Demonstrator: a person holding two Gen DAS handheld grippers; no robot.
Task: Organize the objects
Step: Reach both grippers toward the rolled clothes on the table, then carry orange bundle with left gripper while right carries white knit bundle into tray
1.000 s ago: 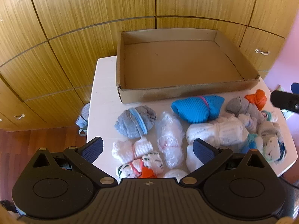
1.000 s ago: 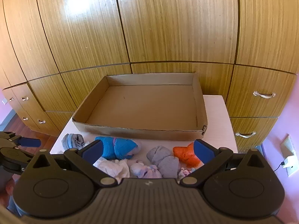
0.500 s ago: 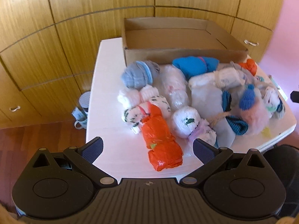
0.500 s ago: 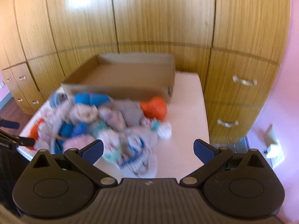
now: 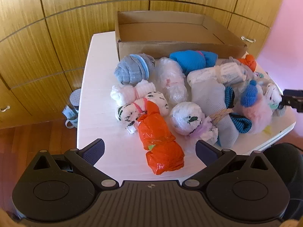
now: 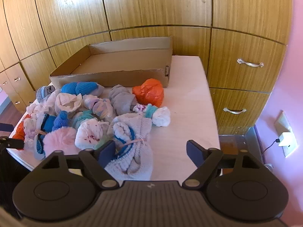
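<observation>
- Right gripper [image 6: 150,152]: jaws just been narrowing, part open, nothing pressed; pale knitted bundle [image 6: 132,151] between them at near table edge.
- Left gripper [image 5: 149,149]: wide, empty, over orange plastic-wrapped roll [image 5: 159,141].
- Likely soft, light, squashy; best pinched mid-body.
- Farthest: empty cardboard box [image 6: 106,78].

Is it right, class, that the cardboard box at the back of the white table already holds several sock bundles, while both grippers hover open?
Not quite. Both wrist views show the cardboard box empty; the bundles all lie on the white table before it. Left gripper and right gripper are open.
</observation>
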